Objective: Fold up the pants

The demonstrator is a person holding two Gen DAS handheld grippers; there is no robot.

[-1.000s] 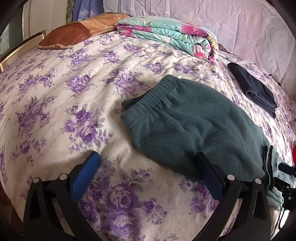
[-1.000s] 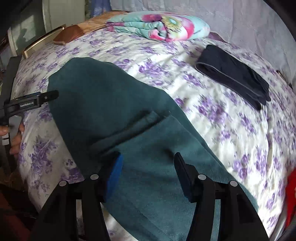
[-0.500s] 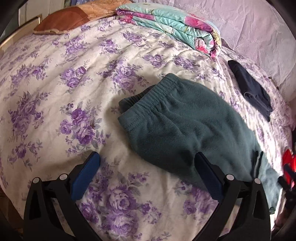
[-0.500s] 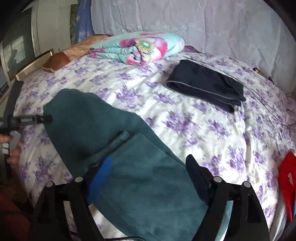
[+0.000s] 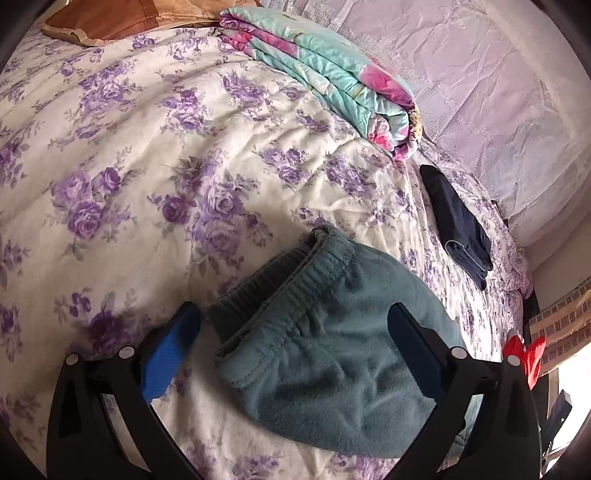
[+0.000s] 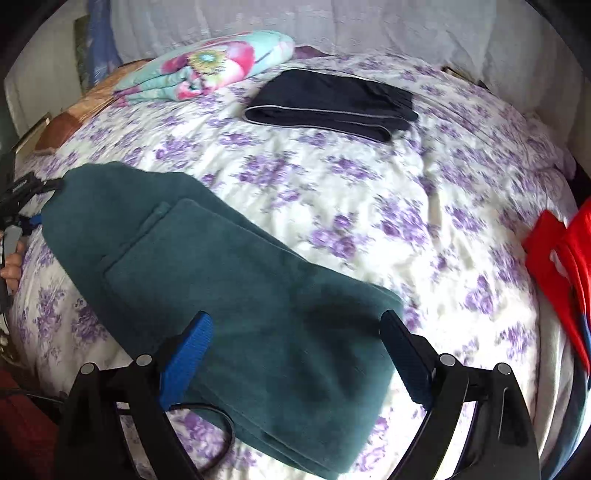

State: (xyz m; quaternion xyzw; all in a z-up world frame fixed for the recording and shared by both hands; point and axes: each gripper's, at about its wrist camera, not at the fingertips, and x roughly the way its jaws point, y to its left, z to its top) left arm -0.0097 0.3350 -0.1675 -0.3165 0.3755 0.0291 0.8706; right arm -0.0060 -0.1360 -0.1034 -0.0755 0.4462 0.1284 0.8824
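Observation:
Teal fleece pants (image 5: pixel 332 354) lie on the floral bedspread (image 5: pixel 147 184), legs laid one on the other. The left wrist view shows the elastic waistband (image 5: pixel 295 273) end. My left gripper (image 5: pixel 295 332) is open and empty, its fingers astride the waist end just above the fabric. In the right wrist view the pants (image 6: pixel 229 295) stretch from the far left to the near edge. My right gripper (image 6: pixel 295 339) is open and empty over the leg end. The left gripper (image 6: pixel 22 195) shows at the far left, by the waist.
A folded dark navy garment (image 6: pixel 332 103) lies further back on the bed, also in the left wrist view (image 5: pixel 458 221). A folded floral quilt (image 5: pixel 325 81) and a brown pillow (image 5: pixel 110 18) sit at the head. A red garment (image 6: pixel 561 266) lies at the right edge.
My left gripper has moved in over the waistband, which now lies between its fingers. My right gripper has pulled back toward the leg ends and opened wider.

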